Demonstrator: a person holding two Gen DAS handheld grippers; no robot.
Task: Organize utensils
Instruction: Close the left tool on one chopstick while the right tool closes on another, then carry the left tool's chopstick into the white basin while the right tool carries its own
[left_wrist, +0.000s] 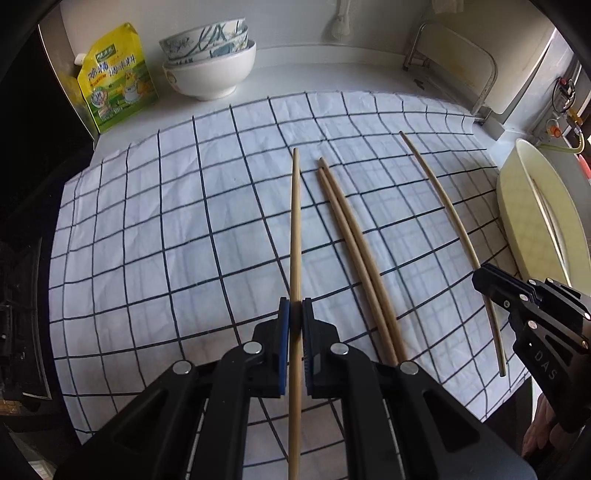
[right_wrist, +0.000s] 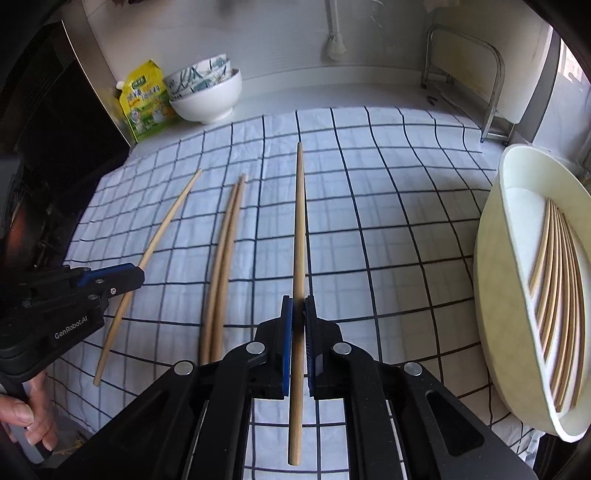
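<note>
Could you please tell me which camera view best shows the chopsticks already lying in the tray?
The right wrist view: the tray opens toward it, with the chopsticks inside lying side by side. In the left wrist view the tray is seen edge-on and its contents are hidden.

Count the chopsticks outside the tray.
4. One chopstick is gripped in the left tongs, another in the right tongs, and a pair lies side by side on the checked cloth between them.

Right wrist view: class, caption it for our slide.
Right gripper holds one chopstick beside the tray.
</note>
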